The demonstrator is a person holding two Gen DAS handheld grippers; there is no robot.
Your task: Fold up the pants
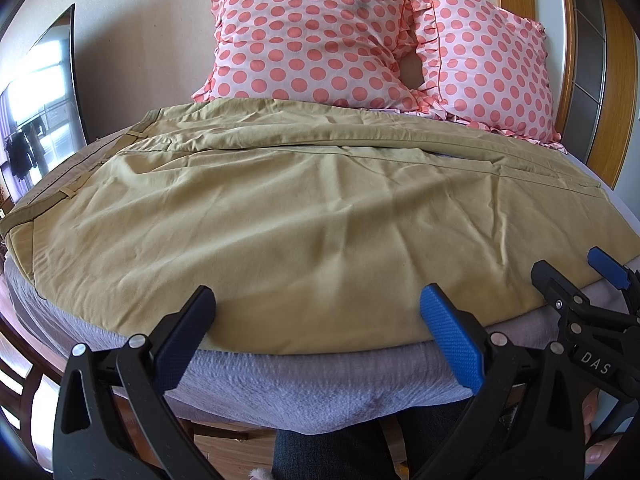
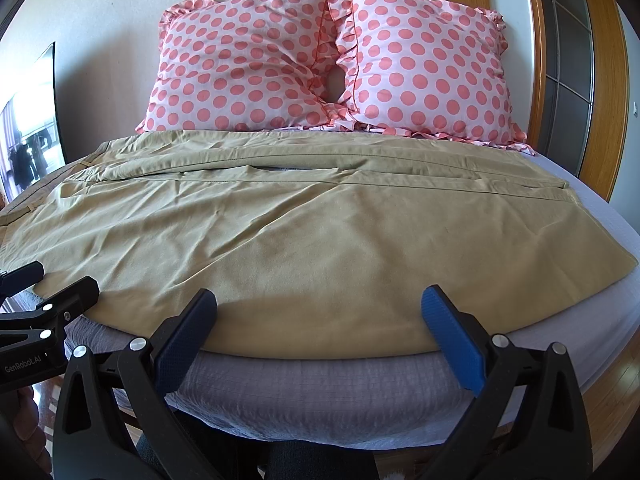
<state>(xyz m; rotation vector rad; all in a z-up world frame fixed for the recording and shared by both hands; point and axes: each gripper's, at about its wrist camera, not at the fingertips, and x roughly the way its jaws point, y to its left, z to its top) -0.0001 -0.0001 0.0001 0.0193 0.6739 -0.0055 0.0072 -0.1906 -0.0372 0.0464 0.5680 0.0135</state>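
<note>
Two black clamp-style grippers with ribbed blue pads hover at the near edge of the bed, the left gripper [image 1: 316,320] and the right gripper [image 2: 318,320], both with jaws spread wide and holding nothing. Khaki pants [image 1: 248,216] of soft, creased cotton lie spread sideways across the grey textured bedspread [image 1: 304,388], waistband toward the left. Behind them two frilled pink polka-dot pillows [image 2: 256,68] lean against the wall.
</note>
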